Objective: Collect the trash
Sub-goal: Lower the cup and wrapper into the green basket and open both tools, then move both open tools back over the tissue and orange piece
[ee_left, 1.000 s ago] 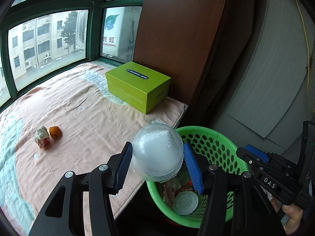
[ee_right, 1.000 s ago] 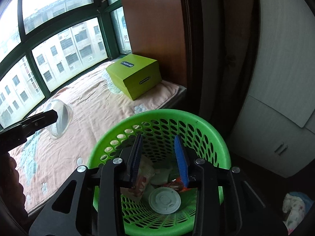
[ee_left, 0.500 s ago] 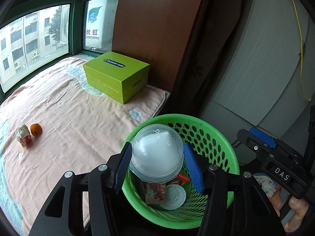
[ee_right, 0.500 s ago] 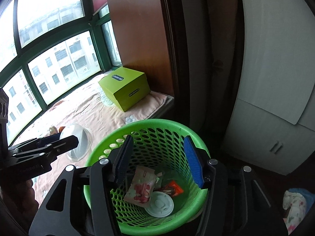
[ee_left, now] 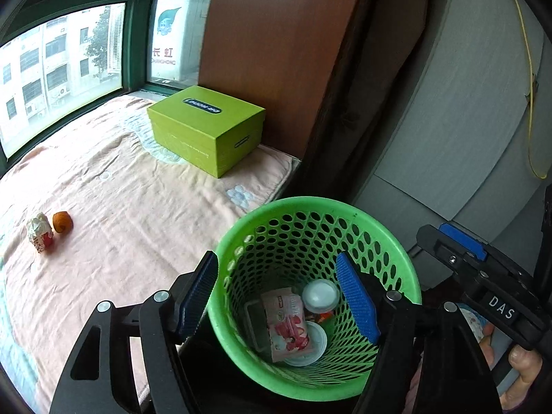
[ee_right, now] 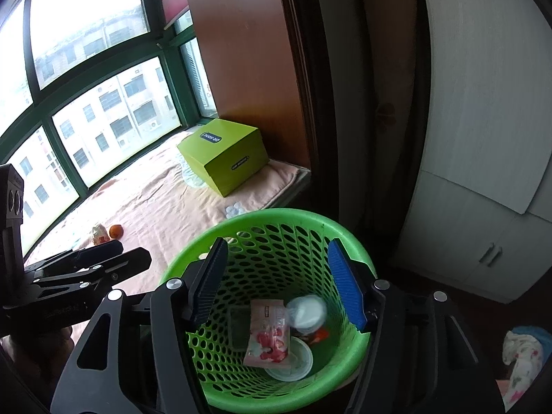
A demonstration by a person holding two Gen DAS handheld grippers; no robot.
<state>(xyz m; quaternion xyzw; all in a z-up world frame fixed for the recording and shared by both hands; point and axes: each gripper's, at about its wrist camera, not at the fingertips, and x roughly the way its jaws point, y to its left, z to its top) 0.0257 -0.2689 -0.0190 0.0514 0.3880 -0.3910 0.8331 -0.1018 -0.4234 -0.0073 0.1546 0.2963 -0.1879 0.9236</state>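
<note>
Clear dome lid (ee_left: 320,295) no longer pinched: released from the left gripper (ee_left: 276,296) within the last 0.5 s, now lying inside the green basket (ee_left: 312,210), tilted against a pink snack wrapper (ee_left: 288,322) and above a flat white lid (ee_left: 312,343) at the bottom. Left jaws spread wide and empty, poised over the basket's near rim. Right gripper (ee_right: 276,283) likewise spread, holding nothing, hovering above the same basket; wider apart than 1 s ago, when nearly pressed together. Seen from the right wrist, dome lid (ee_right: 307,312) slightly blurred, so possibly not yet settled. Meaning for the task: 1 more piece of trash collected, drop step effectively done. Left to gather, by the look of it: 2 small items well apart from the basket, out on the pink bedspread (ee_left: 138,207) — a crumpled wrapper (ee_left: 39,233) and a small orange fruit or peel (ee_left: 62,221) just beside it. Green shoebox (ee_left: 207,127) near the far corner probably not trash. Next move likely a reach back across the bed toward that pair.
</note>
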